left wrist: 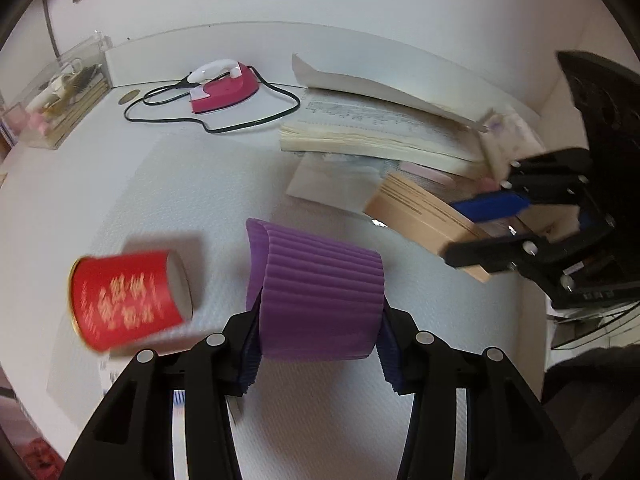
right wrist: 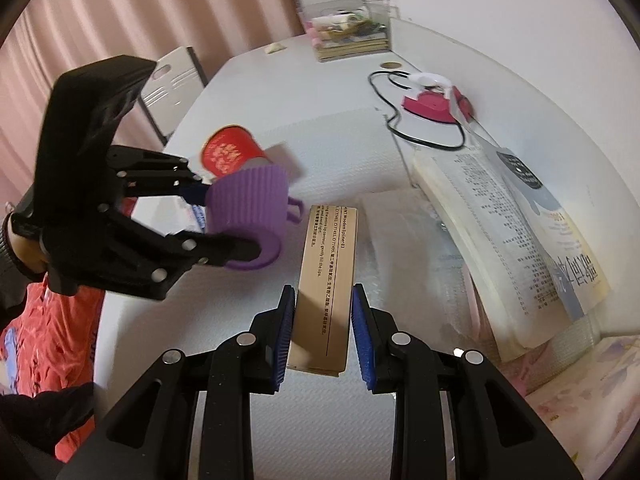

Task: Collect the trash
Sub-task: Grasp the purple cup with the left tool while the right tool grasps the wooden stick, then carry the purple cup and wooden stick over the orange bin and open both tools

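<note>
The left tool grips a ribbed purple cup, its blue pads pressed against both sides, above a white surface. A red paper cup lies tipped just beside it. The right tool is clenched on a tan cardboard box, near an open book and a pink iron.

White table: pink iron and open book beyond the left tongs, clear box far left.
</note>
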Available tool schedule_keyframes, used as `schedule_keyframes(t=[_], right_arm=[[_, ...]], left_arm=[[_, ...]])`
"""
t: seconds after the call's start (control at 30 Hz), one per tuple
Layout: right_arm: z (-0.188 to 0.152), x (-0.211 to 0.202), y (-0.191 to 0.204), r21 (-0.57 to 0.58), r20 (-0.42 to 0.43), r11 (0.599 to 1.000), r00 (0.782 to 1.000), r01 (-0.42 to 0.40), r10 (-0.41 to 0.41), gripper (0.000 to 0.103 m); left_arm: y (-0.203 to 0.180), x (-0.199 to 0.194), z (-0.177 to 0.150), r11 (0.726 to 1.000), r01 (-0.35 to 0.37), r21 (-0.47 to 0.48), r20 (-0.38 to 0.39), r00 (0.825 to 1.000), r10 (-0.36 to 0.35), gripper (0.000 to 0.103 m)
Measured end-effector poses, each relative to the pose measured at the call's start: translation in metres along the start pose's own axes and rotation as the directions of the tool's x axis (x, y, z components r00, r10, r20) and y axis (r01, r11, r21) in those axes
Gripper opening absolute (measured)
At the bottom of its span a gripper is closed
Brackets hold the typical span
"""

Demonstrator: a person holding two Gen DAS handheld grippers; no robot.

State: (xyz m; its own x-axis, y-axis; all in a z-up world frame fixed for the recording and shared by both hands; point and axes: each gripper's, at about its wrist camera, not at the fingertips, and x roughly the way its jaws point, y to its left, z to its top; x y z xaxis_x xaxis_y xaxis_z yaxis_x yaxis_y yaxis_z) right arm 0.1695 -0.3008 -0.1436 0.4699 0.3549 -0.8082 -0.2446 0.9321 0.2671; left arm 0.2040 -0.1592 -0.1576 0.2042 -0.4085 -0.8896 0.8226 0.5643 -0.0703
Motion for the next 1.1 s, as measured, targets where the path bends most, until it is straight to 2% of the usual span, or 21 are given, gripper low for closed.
schedule_keyframes(t=[0.13,0.27,0.47,0.7,0.87,1.1], right_arm=[[0.0,-0.009,0.011,-0.036,-0.005,0.999,1.0,-0.028,0.028,0.029],[0.0,-0.019,0.027,-0.089,-0.008,0.994,0.998,-0.064,0.063,0.029],[-0.002,-0.035,0.055,-0.169,-0.024,0.978,0.992,-0.126,0.124,0.029],[-0.001,-0.04,0.096,-0.255,-0.051,0.944,0.978,-0.209,0.203,0.029],[0.002,-0.036,0.134,-0.33,-0.086,0.902,0.961,-0.277,0.264,0.029],[0.006,-0.028,0.204,-0.453,-0.156,0.809,0.927,-0.374,0.341,0.029]], left_arm=[[-0.007,-0.02,-0.015,0.999,0.003,-0.046,0.01,1.0,-0.003,0.049],[-0.015,-0.042,-0.029,0.997,-0.024,-0.067,0.021,0.999,0.025,0.049],[-0.03,-0.077,-0.058,0.988,-0.086,-0.125,0.033,0.995,0.09,0.049],[-0.044,-0.116,-0.095,0.963,-0.149,-0.223,0.042,0.986,0.162,0.049],[-0.043,-0.141,-0.126,0.929,-0.206,-0.309,0.036,0.973,0.227,0.049],[-0.041,-0.178,-0.177,0.854,-0.285,-0.436,0.01,0.947,0.321,0.049]])
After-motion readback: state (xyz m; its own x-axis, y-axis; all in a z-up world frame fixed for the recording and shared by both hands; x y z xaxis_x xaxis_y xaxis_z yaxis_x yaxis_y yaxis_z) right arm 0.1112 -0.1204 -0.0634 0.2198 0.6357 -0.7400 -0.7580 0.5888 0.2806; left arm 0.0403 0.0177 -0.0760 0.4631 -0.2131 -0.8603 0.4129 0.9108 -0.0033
